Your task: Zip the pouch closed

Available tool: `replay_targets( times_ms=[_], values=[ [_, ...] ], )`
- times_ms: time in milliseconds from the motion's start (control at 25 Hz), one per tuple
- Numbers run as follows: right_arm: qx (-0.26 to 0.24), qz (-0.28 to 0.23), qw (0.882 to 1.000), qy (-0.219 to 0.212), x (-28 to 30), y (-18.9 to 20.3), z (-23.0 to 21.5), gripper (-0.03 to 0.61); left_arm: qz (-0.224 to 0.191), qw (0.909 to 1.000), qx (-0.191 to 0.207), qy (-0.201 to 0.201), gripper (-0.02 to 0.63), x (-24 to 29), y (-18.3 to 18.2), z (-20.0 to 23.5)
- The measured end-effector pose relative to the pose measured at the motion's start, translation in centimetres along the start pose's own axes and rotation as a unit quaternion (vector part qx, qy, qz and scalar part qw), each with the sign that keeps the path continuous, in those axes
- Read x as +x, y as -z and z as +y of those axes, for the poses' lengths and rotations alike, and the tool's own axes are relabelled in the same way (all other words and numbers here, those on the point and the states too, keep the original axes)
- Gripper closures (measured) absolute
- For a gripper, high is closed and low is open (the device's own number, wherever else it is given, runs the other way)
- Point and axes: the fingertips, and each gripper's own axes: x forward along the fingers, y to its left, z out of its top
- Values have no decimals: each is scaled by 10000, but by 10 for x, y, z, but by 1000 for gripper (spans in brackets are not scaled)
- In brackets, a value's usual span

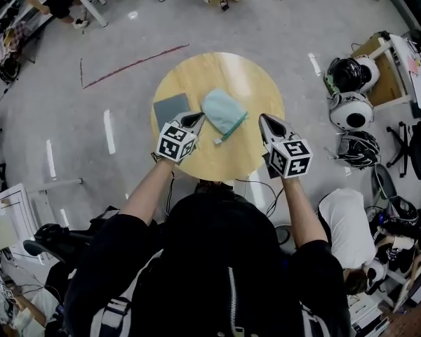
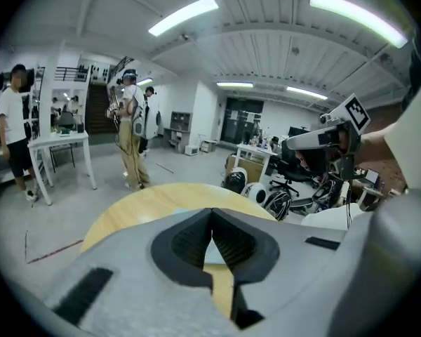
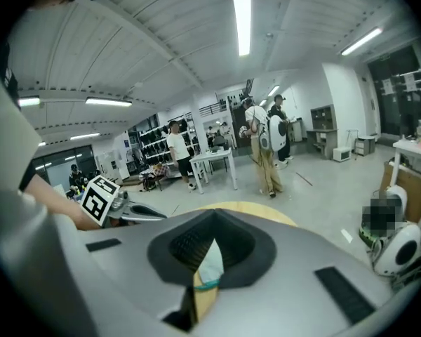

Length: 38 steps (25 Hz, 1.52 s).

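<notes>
Round wooden surface (image 1: 247,76), seen from above.

The pale blue-green pouch (image 1: 223,109) lies flat near the middle of it, set at a slant. A teal edge runs along its lower right side. I cannot tell whether the zip is done up.

A grey sheet (image 1: 170,109) lies flat just left of the pouch.

My left claw (image 1: 195,120) is pressed together, tips meeting and nothing pinched. Its own view shows the same closed tips (image 2: 212,213). The tips sit over the grey sheet's right edge, just beside the pouch's left corner. I cannot tell whether they touch it.

My right claw (image 1: 266,121) is also pressed together and empty (image 3: 213,217). It is to the right of the pouch and clear of it, above the surface's right rim. A sliver of the pouch (image 3: 211,261) shows beyond its closed tips.

Helmets (image 1: 351,108) lie on the floor, well to the right of the surface.
</notes>
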Motion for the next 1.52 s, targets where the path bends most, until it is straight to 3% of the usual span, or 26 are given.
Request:
replay_targets(
  times_ms=[360,640,1000,1520],
  values=[
    [-299,-721,9966,276,7,-49,8,575,-788,9949,418,-471,609,-51,-69,10],
    [-505,-943,9938,292,9,-63,21,575,-1330,9886,317,-626,609,-74,-109,16],
    [-596,-965,9930,315,6,-65,21,577,-1549,9847,417,-683,609,-82,-126,14],
    [-626,-952,9931,290,4,-62,17,577,-1498,9859,331,-676,609,-73,-121,15]
  ],
)
